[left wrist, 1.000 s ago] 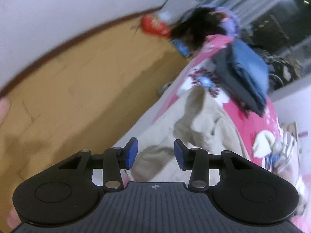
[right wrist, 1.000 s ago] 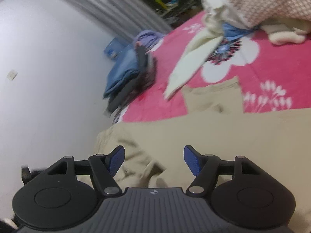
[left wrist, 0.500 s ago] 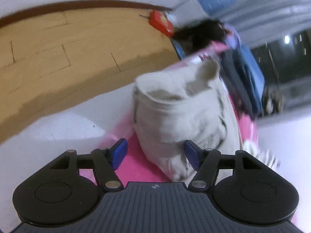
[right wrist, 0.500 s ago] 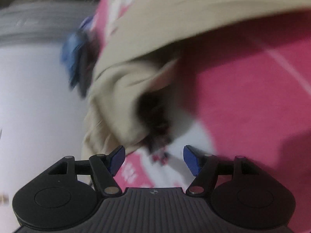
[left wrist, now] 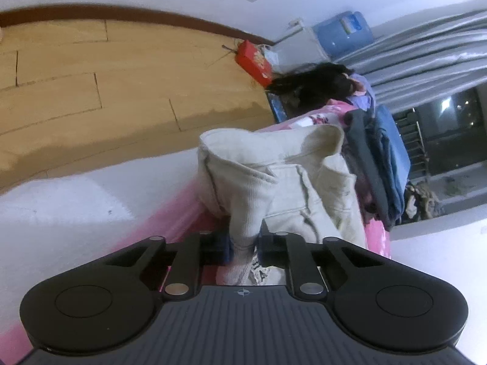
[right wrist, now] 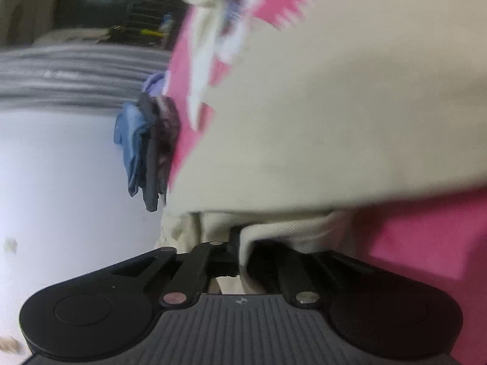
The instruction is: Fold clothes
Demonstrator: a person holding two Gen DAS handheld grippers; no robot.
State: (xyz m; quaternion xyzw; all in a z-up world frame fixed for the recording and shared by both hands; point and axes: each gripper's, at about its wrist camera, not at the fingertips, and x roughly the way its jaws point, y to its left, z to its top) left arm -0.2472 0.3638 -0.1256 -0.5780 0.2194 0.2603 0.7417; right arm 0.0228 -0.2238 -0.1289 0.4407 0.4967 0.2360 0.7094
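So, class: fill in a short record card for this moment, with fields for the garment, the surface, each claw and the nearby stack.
garment: beige cotton trousers, crumpled
surface: pink flowered blanket
left claw: just closed, pinching a fold of the trousers
right claw: just closed, pinching the trousers' edge
nearby stack: folded blue and dark grey clothes, beyond the trousers

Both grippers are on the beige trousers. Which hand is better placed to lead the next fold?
Left, probably. The left gripper is shut on the beige trousers at the waistband, sharply in view. The right gripper also pinches beige cloth, but blur hides where.
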